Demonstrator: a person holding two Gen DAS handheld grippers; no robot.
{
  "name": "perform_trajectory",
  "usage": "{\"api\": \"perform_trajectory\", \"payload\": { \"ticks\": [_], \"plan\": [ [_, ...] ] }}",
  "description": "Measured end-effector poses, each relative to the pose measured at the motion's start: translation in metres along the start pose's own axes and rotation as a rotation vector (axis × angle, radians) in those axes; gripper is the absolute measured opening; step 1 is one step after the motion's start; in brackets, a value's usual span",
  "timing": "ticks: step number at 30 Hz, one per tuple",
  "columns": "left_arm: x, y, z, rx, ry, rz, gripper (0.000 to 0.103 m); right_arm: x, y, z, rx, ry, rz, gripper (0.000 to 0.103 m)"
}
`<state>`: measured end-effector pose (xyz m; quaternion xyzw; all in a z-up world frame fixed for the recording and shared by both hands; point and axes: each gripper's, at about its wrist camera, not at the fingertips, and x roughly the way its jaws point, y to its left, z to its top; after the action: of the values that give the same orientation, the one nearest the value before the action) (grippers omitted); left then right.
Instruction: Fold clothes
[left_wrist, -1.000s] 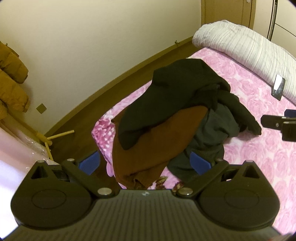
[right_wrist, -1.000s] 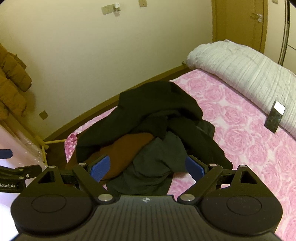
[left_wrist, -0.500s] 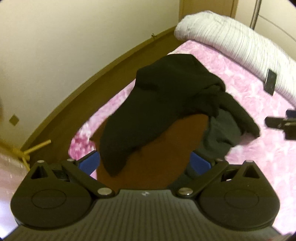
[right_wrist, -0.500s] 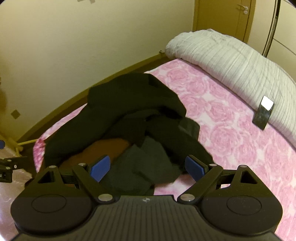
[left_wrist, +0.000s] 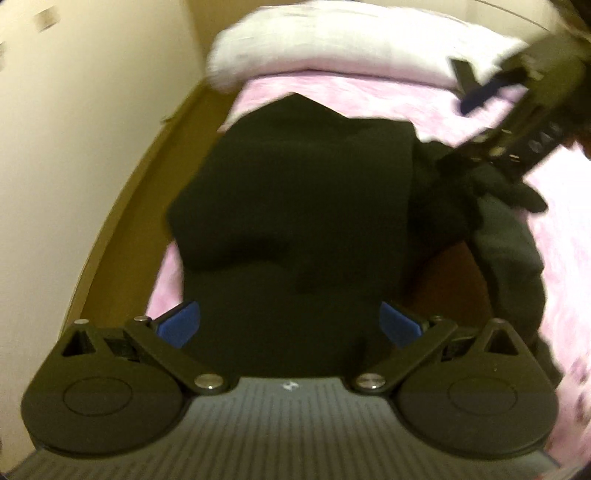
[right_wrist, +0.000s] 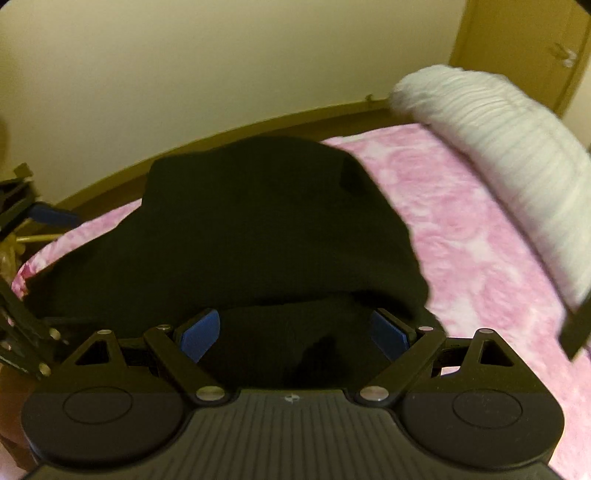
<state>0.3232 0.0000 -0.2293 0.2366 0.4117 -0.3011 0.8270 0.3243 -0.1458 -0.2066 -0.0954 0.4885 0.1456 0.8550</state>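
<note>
Closing in on the pile, you have brought both grippers much nearer than a second ago: the black garment (left_wrist: 295, 206) on top now fills the space between the spread fingers in each wrist view. Your left gripper (left_wrist: 290, 324) is released, jaws wide, holding nothing. Your right gripper (right_wrist: 294, 334) is likewise released and empty, low over the near edge of the same cloth. The heap lies on the pink floral bedspread (right_wrist: 461, 229), toward its left side, with the brown garment (left_wrist: 454, 273) and grey garment (left_wrist: 513, 243) mostly covered beneath. The white duvet (right_wrist: 491, 129) sits far right. By my reading you are about to pick the top piece; folding has not begun.
</note>
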Motion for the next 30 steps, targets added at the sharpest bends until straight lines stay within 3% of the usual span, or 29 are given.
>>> {"api": "perform_trajectory", "payload": {
  "ticks": [4, 5, 6, 7, 8, 9, 10, 11, 13, 19, 25, 30],
  "plan": [
    [0.036, -0.005, -0.001, 0.095, 0.005, -0.054, 0.099, 0.030, -0.014, -0.001, 0.120, 0.057, 0.032, 0.090],
    [0.040, -0.005, -0.001, 0.102, 0.002, -0.067, 0.098, 0.032, -0.017, -0.003, 0.161, 0.060, 0.049, 0.087],
    [0.042, -0.003, 0.000, 0.099, 0.003, -0.092, 0.089, 0.035, -0.021, -0.004, 0.203, 0.064, 0.065, 0.071],
    [0.041, -0.002, 0.001, 0.091, 0.004, -0.116, 0.077, 0.032, -0.022, -0.005, 0.228, 0.060, 0.086, 0.055],
    [0.040, 0.000, 0.003, 0.082, 0.001, -0.130, 0.068, 0.028, -0.021, -0.005, 0.237, 0.052, 0.087, 0.051],
    [0.035, 0.001, 0.005, 0.078, -0.004, -0.136, 0.042, 0.023, -0.019, -0.004, 0.231, 0.041, 0.096, 0.036],
    [0.028, 0.002, 0.008, 0.083, -0.011, -0.121, 0.009, 0.016, -0.016, -0.003, 0.230, 0.026, 0.113, 0.016],
    [0.021, 0.002, 0.011, 0.092, -0.020, -0.094, 0.001, 0.006, -0.013, -0.002, 0.235, 0.002, 0.120, 0.014],
    [0.002, 0.008, 0.017, 0.080, -0.047, -0.086, 0.000, -0.023, -0.010, 0.000, 0.241, -0.071, 0.130, 0.008],
    [-0.075, -0.004, 0.044, 0.118, -0.207, -0.098, 0.000, -0.149, -0.033, -0.021, 0.348, -0.292, 0.123, 0.007],
    [-0.158, -0.089, 0.077, 0.202, -0.361, -0.224, 0.000, -0.289, -0.077, -0.118, 0.522, -0.403, -0.022, 0.007],
    [-0.201, -0.205, 0.087, 0.263, -0.407, -0.382, 0.000, -0.386, -0.112, -0.242, 0.678, -0.446, -0.180, 0.007]
  ]
}}
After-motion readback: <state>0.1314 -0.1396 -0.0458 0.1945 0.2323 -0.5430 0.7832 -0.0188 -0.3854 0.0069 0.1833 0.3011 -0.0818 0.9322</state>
